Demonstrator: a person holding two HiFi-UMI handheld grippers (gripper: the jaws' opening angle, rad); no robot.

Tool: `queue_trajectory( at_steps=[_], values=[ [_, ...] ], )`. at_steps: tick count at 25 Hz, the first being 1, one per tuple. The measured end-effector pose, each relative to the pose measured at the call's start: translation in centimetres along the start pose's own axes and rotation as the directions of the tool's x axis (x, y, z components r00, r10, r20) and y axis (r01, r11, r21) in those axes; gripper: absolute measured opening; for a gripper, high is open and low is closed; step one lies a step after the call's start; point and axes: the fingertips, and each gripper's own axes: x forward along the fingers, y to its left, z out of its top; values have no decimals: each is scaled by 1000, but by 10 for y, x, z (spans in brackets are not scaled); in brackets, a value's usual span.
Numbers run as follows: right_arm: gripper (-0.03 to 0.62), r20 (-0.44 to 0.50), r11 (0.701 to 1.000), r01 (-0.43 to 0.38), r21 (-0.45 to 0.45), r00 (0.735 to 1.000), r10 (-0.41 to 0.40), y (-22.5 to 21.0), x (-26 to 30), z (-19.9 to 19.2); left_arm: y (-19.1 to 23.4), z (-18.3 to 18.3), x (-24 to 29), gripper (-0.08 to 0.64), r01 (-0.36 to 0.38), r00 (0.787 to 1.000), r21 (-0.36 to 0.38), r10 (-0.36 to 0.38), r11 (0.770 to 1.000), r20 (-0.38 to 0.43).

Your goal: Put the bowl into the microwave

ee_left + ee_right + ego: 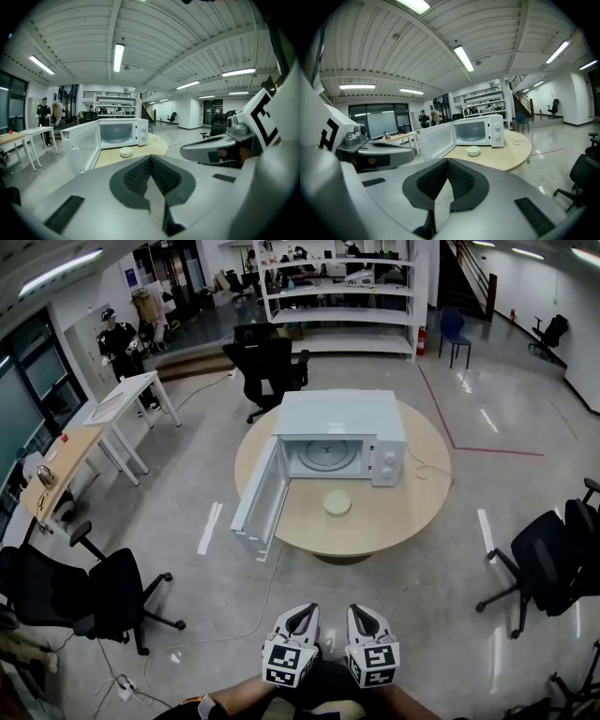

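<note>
A small cream bowl (337, 502) sits on the round wooden table (394, 521), just in front of the white microwave (342, 418). The microwave's door (260, 501) hangs wide open to the left and its cavity is empty. Both grippers are held low at the bottom of the head view, well short of the table. My left gripper (300, 615) and right gripper (362, 618) are each shut with nothing between the jaws. The bowl (126, 152) shows far off in the left gripper view, and the bowl (473, 150) in the right gripper view.
Black office chairs stand at the left (84, 592), right (553, 559) and behind the table (267, 367). A cable (248, 615) runs across the floor. Desks (89, 442) line the left side, where a person (117, 341) stands. Shelving (342, 296) fills the back.
</note>
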Motion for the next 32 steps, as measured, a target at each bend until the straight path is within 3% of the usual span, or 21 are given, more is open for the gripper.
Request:
queue_trajectory(
  at_steps=[5,13,25,32],
  values=[
    [15,-25,999,38,12,999,-38,-13,17,7,7,10,24,46,55,998,12,-55,998,-7],
    [15,-74,998,55,4,996,-54,-20,67,23,48,21,61,46,74,997,-22,-74,997,-18],
    [15,-112,991,120,-63,986,-126,-30,144,60,111,49,123,46,153,988,-43,-151,987,41],
    [15,-128,985,144,-90,980,-155,-23,180,75,147,59,138,46,177,984,-77,-175,981,31]
  ],
)
